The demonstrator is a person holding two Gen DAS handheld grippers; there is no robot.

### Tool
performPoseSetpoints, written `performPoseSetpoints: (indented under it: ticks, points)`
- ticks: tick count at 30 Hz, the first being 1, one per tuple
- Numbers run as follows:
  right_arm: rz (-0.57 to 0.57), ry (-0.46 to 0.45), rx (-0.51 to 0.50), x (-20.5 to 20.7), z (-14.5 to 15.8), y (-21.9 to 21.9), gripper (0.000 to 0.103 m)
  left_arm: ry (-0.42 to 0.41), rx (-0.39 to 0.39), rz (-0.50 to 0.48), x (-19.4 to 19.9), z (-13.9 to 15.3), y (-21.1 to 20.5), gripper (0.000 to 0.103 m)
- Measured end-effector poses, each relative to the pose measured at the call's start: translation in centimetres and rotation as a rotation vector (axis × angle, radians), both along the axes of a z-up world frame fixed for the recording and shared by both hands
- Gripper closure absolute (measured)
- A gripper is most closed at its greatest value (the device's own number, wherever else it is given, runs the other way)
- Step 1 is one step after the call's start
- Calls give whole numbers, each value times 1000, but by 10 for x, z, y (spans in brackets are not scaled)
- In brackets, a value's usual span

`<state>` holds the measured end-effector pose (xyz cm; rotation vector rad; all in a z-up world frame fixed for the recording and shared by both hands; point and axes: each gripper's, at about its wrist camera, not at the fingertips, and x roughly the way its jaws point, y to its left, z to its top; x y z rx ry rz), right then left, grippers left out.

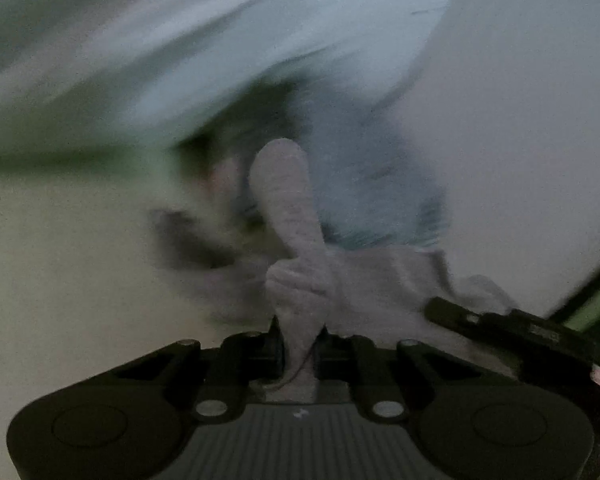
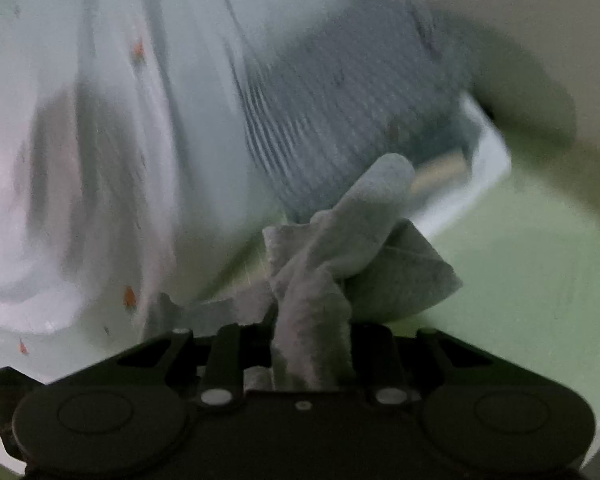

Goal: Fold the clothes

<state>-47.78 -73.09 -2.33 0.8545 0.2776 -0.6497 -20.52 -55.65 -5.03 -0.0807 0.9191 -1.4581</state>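
A pale grey ribbed garment (image 1: 296, 248) rises in a bunched roll from my left gripper (image 1: 298, 336), which is shut on it. The same kind of pale cloth (image 2: 340, 248) is crumpled and pinched in my right gripper (image 2: 312, 340), also shut, with a loose corner hanging to the right. In both views the cloth hides the fingertips. Both views are motion-blurred.
A blue-grey striped garment (image 2: 352, 112) lies beyond the right gripper and also shows in the left view (image 1: 376, 184). White cloth with orange specks (image 2: 112, 120) fills the left. A green surface (image 2: 520, 264) spreads to the right. A black tool part (image 1: 508, 328) juts in at lower right.
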Motion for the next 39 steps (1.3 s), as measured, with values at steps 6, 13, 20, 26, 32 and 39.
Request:
performPoseSetpoints:
  ticks: [6, 13, 20, 26, 32, 39]
  points:
    - [-4, -84, -128, -19, 67, -47, 79, -53, -93, -51, -5, 26, -63, 90]
    - [-97, -74, -47, -44, 44, -92, 79, -57, 113, 13, 6, -49, -111, 82]
    - [-135, -73, 4, -59, 40, -101, 78, 125, 193, 10, 13, -125, -150, 44]
    - [-127, -76, -11, -48, 44, -102, 78, 267, 177, 7, 18, -152, -171, 20]
    - [-159, -96, 23, -55, 34, -103, 78, 341, 172, -3, 21, -171, -187, 21]
    - [-179, -99, 50, -59, 25, -89, 78, 332, 190, -30, 16, -170, -184, 80]
